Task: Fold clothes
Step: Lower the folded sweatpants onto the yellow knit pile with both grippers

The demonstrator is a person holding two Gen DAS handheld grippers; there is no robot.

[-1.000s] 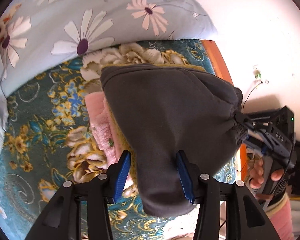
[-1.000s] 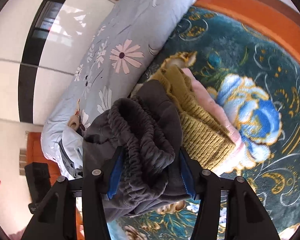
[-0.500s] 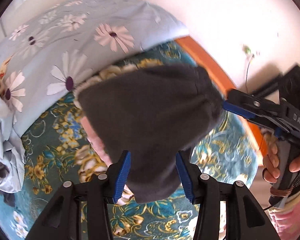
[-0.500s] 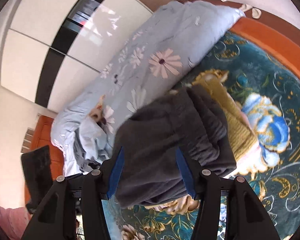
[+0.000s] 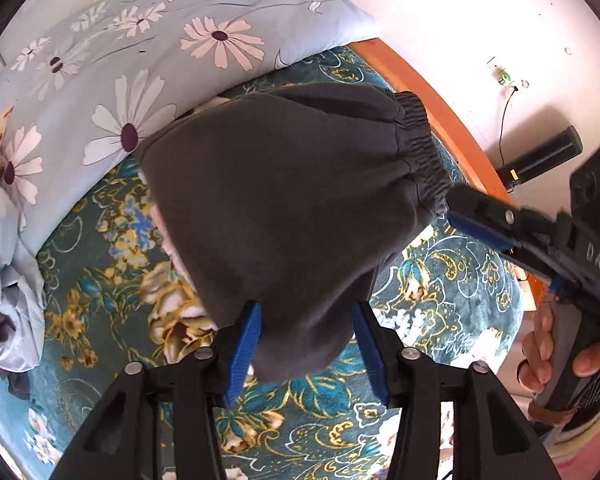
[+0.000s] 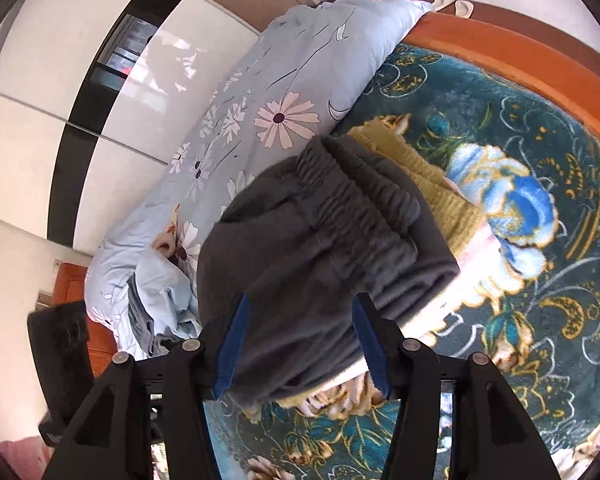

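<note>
Left wrist view, centre: both grippers, left gripper (image 5: 306, 344) and right gripper (image 5: 466, 212), are standing apart around the folded dark grey elastic-waist trousers (image 5: 284, 208); probably releasing onto the stack, withdrawing next.

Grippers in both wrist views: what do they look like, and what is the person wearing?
Each gripper is black plastic with two angular fingers, blue ribbed pads and silver screws: left gripper, right gripper. The left view shows the right one's side marked "DAS" and a pink sleeve.
</note>
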